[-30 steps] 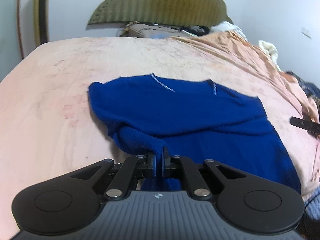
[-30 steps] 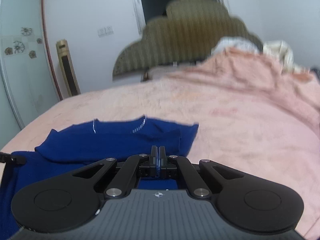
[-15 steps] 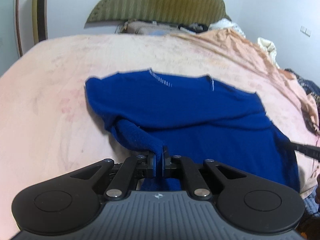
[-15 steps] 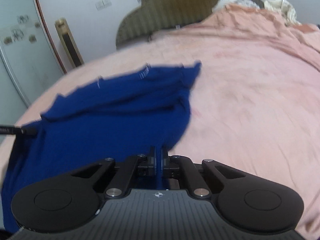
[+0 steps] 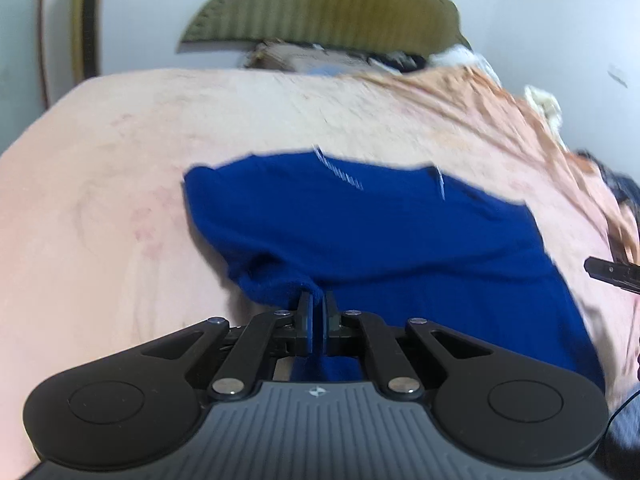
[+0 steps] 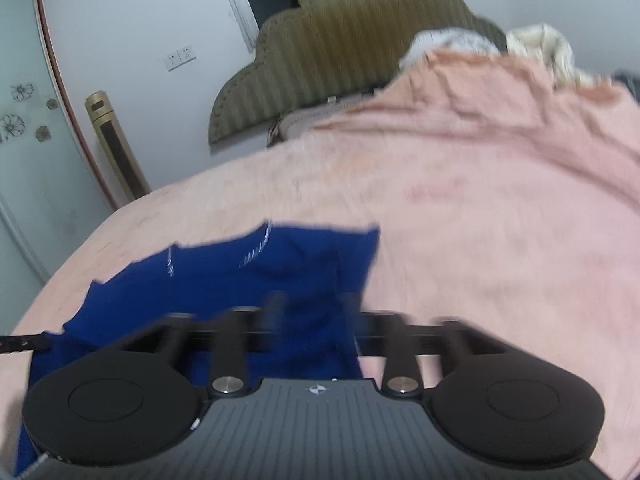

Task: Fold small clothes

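While the blue garment [image 5: 380, 240] lay spread across the pink blanket [image 5: 100, 208] covering the bed, the left gripper [image 5: 318, 304] was clamped tight on a bunched fold at the garment's near-left edge, its two fingers [image 5: 305, 312] pressed together with blue cloth pinched between them and a small hump of fabric raised just beyond the tips. In the right wrist view, the right gripper [image 6: 312, 308] was caught in motion blur with its jaws opening; the fingers [image 6: 274, 308] stood apart over the garment's right-hand edge, blue fabric lay between and beneath them, and the pads did not appear to press on it. The garment's far edge, marked by short runs of white stitching [image 5: 340, 172], faced the olive, ribbed headboard [image 5: 320, 4] at the top of the bed. One dark fingertip of the right gripper showed at the right border of the left wrist view, just beside the garment's right side. A gold, column-shaped appliance [image 6: 116, 144] stood against the white wall, near a frosted panel with flower motifs [image 6: 24, 120].
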A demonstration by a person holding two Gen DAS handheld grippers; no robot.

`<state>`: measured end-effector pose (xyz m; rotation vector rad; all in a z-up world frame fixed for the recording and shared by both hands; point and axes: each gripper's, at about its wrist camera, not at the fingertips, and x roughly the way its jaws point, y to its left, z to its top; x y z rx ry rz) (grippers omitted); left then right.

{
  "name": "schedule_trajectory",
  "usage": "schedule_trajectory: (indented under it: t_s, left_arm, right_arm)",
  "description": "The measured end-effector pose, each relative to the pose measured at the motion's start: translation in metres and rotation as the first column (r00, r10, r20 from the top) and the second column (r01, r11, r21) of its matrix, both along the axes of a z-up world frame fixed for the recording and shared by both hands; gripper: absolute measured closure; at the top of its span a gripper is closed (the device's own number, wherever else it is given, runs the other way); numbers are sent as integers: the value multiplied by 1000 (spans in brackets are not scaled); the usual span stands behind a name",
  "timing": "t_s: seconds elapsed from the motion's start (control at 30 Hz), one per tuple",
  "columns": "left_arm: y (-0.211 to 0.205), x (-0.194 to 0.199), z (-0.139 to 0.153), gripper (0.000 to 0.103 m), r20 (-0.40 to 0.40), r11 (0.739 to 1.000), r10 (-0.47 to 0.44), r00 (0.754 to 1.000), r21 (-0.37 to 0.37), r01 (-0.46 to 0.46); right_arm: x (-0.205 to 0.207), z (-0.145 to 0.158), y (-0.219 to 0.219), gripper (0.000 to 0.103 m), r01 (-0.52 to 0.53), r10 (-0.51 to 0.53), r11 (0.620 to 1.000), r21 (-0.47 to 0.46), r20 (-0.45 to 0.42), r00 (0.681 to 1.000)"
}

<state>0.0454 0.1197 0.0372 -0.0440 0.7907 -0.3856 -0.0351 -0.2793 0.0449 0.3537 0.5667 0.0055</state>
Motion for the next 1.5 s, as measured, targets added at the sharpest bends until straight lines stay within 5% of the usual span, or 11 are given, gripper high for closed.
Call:
schedule_trajectory:
  t_s: [0.1, 0.23, 0.37, 0.4, 0.7, 0.9, 1.0, 1.1, 1.23, 1.33, 1.5]
  left_arm:
    - [6, 2, -14, 97, -61, 999, -35, 998, -43, 32]
    - [9, 7, -35, 82, -150, 994, -47, 988, -108, 31]
    - [-5, -7, -34, 75, -92, 996, -79, 993, -47, 75]
    - [-10, -11, -31, 91, -68, 997, -83, 994, -6, 83]
    - [3, -11, 20, 100, 81, 994, -41, 996, -96, 48]
    - [-18, 15, 18, 101, 84, 1000, -10, 996, -15, 11]
    - [-24, 26, 10, 101, 138, 993, 45, 989, 104, -59]
    - [-10, 24, 4, 99, 66, 997, 57, 996, 56, -61]
    - [12, 0, -11, 93, -23, 1000, 15, 1000, 7, -14]
    - [22, -25, -26, 73, -83, 999, -38, 996, -11, 37]
    - [30, -66, -40, 48, -115, 991, -113, 987, -89, 103]
  right_arm:
    - [-29, -24, -5, 34, -3, 6, 999, 38, -74, 997]
    - [-62, -50, 3, 48, -73, 95, 975, 209, -95, 991]
    - [-61, -58, 34, 84, -214, 252, 926, 311, -87, 964]
    - [-57, -55, 41, 92, -202, 232, 945, 258, -92, 968]
    - [-30, -1, 19, 94, -160, 131, 928, 337, 107, 986]
    - [13, 14, 3, 99, -144, 94, 918, 369, 152, 984]
    - [46, 19, -8, 99, -51, 16, 963, 266, 133, 991]
    - [61, 16, 0, 81, 30, -33, 996, 86, 29, 999]
    - [22, 3, 20, 17, -81, 81, 996, -25, 15, 997]
    - [-20, -14, 30, 16, -131, 128, 989, -70, -51, 990]
    - [-86, -40, 31, 17, -206, 221, 970, 127, -112, 969]
